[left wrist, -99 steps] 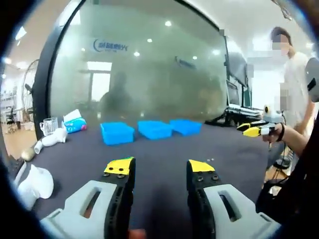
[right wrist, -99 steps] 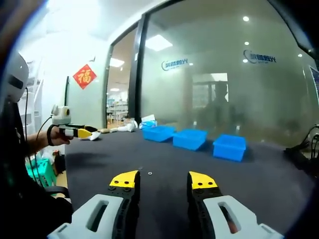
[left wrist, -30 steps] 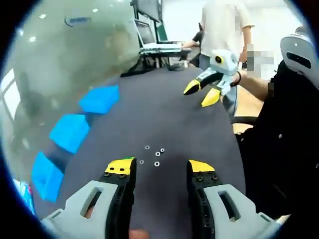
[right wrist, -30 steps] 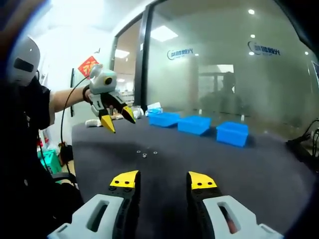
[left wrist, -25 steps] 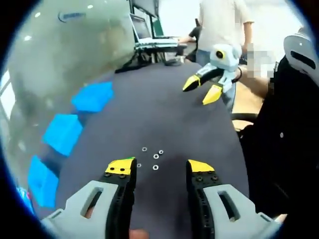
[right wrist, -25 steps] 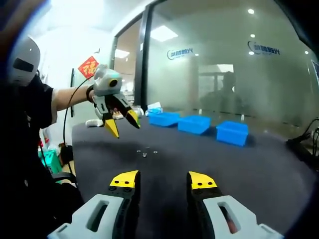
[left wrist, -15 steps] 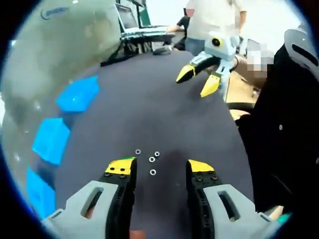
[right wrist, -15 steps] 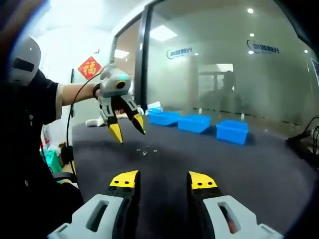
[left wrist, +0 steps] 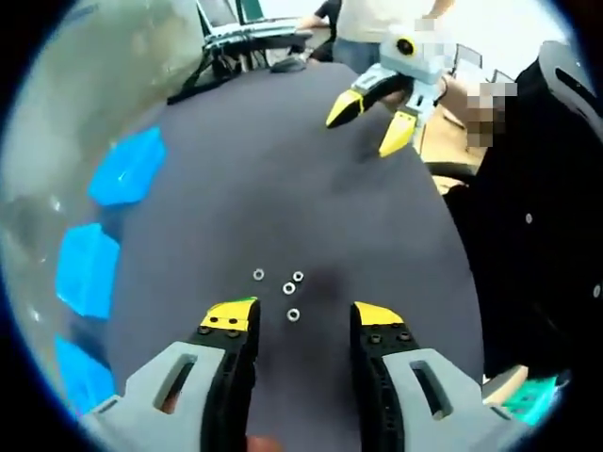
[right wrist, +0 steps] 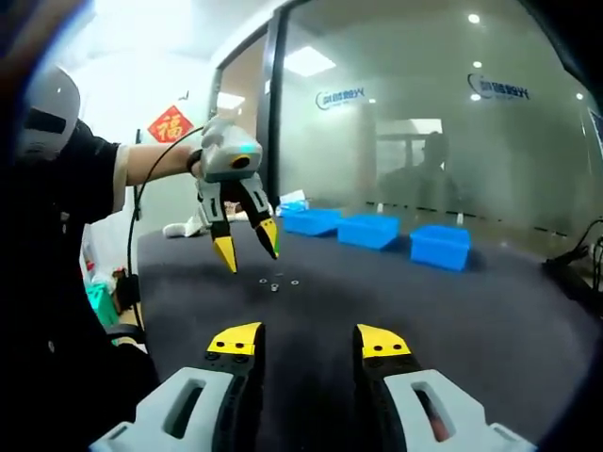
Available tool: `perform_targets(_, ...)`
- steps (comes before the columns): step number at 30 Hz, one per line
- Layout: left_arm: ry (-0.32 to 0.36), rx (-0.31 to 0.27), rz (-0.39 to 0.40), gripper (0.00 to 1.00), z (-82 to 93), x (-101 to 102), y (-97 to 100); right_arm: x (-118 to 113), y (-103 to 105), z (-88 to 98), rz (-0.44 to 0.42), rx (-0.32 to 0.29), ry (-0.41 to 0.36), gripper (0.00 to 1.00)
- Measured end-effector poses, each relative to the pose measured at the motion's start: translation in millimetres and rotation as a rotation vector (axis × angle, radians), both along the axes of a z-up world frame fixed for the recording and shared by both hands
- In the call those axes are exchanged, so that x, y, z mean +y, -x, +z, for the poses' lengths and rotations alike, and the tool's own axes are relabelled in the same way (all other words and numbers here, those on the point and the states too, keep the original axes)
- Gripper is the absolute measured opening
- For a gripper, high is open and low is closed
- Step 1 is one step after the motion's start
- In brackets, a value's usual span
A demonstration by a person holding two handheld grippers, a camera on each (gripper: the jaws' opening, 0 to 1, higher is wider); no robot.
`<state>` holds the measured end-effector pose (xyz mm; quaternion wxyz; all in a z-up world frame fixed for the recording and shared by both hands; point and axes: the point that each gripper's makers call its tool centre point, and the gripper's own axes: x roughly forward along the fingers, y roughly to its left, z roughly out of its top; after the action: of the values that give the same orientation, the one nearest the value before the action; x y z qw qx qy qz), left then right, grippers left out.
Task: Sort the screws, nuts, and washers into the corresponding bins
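The dark tabletop (left wrist: 311, 179) carries three blue bins (right wrist: 379, 231) in a row at its far side, against the glass wall, and a small cluster of washers (left wrist: 287, 292) near the person's edge. The left tool (left wrist: 294, 322) hangs point-down over that cluster, released, its jaws apart with the nearest washer lying between their tips. The step in hand looks like picking one piece. To do it well, I judge the tool should drop straight onto that near washer, clamp it across its rim, and stay clear of its three neighbours just beyond. The right tool (right wrist: 309, 344) is also released, holding nothing, well away from the pieces.

The left gripper view separates four individual rings. The right gripper view shows them as mere specks, but reveals the left tool's height above the tabletop.
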<state>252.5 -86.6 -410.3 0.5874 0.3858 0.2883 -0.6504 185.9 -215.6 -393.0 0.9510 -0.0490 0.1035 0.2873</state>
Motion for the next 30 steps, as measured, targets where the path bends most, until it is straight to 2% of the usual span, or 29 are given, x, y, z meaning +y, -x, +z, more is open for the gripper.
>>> perform_targets(4,-0.044,0.015,0.037,0.35,-2.9,4.8,-3.2,0.8,0.0,0.2,0.001,-0.001,-0.003,0.34)
perform_targets(6,-0.075,0.030,0.105,0.35,-5.8,9.7,-6.6,1.6,0.3,0.2,0.003,-0.001,-0.003,0.34)
perform_targets(7,-0.073,0.035,0.108,0.35,-6.2,8.6,-7.0,1.9,0.5,0.2,0.004,-0.002,-0.002,0.34)
perform_targets(9,-0.096,0.036,0.091,0.35,-7.2,12.6,-4.3,2.2,0.5,0.4,0.005,-0.003,-0.005,0.34)
perform_targets(17,-0.116,0.027,0.087,0.35,-5.1,15.8,-3.9,2.7,0.5,0.6,0.007,-0.005,-0.010,0.34)
perform_targets(30,-0.133,0.020,0.028,0.35,-3.4,6.8,0.9,2.1,1.4,0.1,0.007,-0.003,-0.016,0.34)
